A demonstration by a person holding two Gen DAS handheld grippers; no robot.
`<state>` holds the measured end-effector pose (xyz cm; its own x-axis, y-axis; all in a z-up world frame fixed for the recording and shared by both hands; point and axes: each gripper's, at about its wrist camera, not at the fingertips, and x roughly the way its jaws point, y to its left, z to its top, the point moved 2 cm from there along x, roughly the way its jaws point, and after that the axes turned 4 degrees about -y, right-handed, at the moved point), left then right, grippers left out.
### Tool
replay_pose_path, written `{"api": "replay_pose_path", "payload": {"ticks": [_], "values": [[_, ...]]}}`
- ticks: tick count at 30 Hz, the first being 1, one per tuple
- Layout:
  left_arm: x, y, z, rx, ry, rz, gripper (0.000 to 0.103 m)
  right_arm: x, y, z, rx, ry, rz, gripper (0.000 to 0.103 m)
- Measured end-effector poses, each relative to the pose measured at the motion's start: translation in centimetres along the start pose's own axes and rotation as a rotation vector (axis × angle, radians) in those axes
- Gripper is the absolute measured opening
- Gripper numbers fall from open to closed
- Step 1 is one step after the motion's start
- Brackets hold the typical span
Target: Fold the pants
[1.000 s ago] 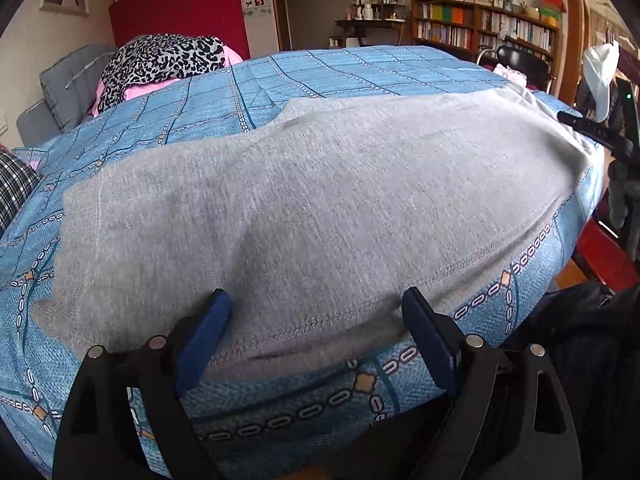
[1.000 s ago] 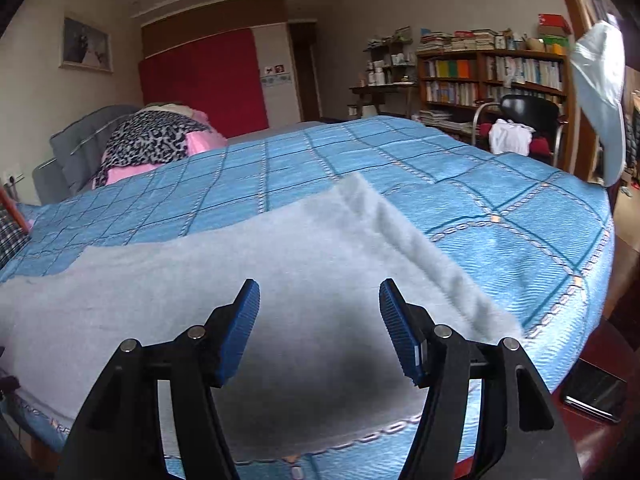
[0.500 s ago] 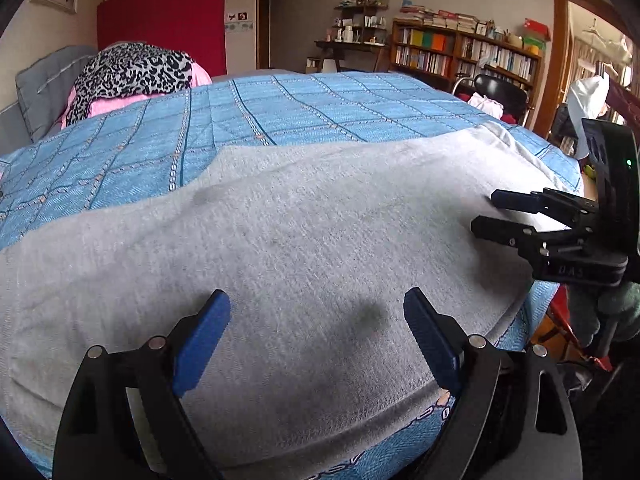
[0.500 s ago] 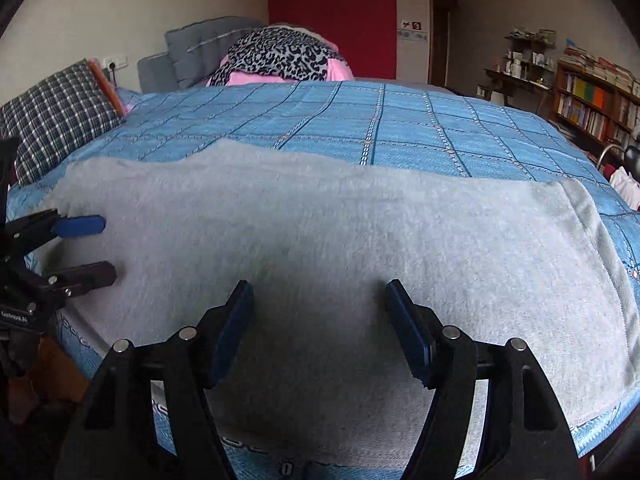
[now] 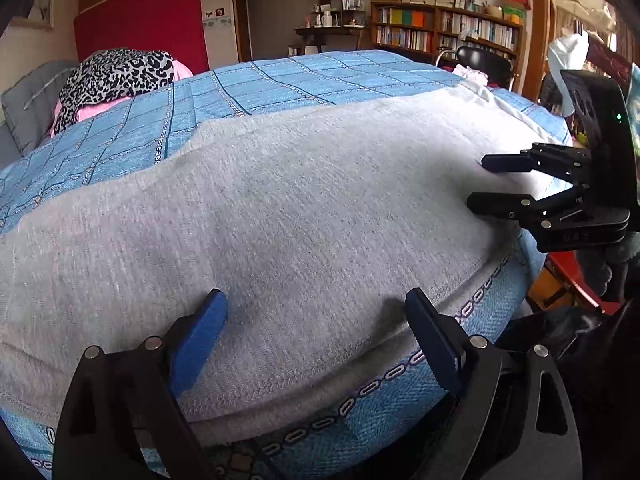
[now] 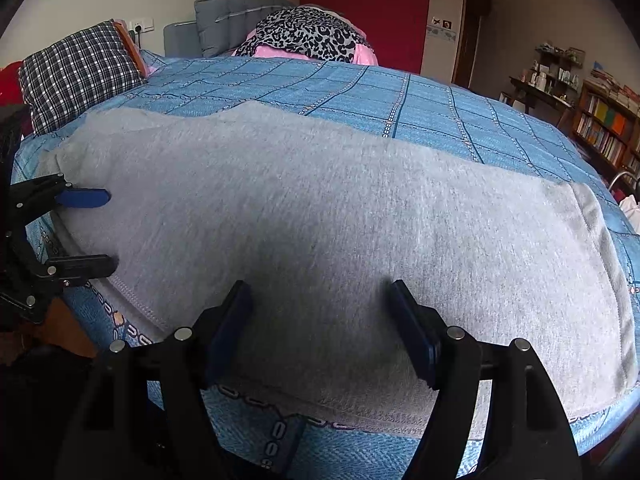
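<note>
The grey pants (image 5: 288,216) lie flat along the near edge of a blue patterned bed (image 5: 280,80); they also fill the right wrist view (image 6: 320,216). My left gripper (image 5: 316,316) is open and empty, its blue pads spread over the pants' stitched near edge. My right gripper (image 6: 320,308) is open and empty over the pants near their front edge. Each gripper shows in the other's view: the right one (image 5: 486,182) at the pants' right end, the left one (image 6: 96,232) at their left end, both with jaws apart.
A leopard-print and pink pile (image 5: 116,76) lies at the bed's head, beside a plaid pillow (image 6: 76,76). Bookshelves (image 5: 444,32) and a black chair (image 5: 484,64) stand beyond the bed. A red surface (image 5: 568,280) sits below the bed's right corner.
Both grippers have swung inward along the bed edge and now face the pants from either end. Each has come into the other's view. Both stayed open.
</note>
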<state>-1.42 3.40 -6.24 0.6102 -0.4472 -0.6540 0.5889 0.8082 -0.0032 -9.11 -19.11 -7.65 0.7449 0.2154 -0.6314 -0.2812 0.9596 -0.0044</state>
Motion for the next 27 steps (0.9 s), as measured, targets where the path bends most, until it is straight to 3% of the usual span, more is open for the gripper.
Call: {"api": "replay_pose_path", "payload": {"ticks": [3,6,10,12,18,22,27], "values": [[-0.7,0.4,1.4,-0.060,-0.050,-0.053,0.089,-0.1,-0.5,2.3,0.035,-0.021,0.059,0.073],[-0.6,0.1,2.3,-0.042,-0.082,-0.041,0.089,0.5,-0.6,5.3,0.037,-0.048,0.095,0.073],[0.3,0.4,1.9,-0.058,-0.040,-0.068,0.089,2.5,0.0,9.5,0.020,-0.048,0.149,0.073],[0.6,0.2,0.9,-0.054,-0.017,-0.078,0.089,4.2,0.6,11.3,0.010,-0.028,0.186,0.073],[0.4,-0.6,-0.7,-0.023,-0.044,-0.072,0.089,11.5,3.1,15.6,0.029,0.095,0.274,0.073],[0.3,-0.6,-1.2,-0.030,-0.063,-0.087,0.089,16.2,5.0,17.1,0.022,0.176,0.268,0.073],[0.0,-0.2,-1.5,-0.045,-0.087,-0.115,0.089,20.3,6.2,17.5,-0.004,0.251,0.162,0.073]]}}
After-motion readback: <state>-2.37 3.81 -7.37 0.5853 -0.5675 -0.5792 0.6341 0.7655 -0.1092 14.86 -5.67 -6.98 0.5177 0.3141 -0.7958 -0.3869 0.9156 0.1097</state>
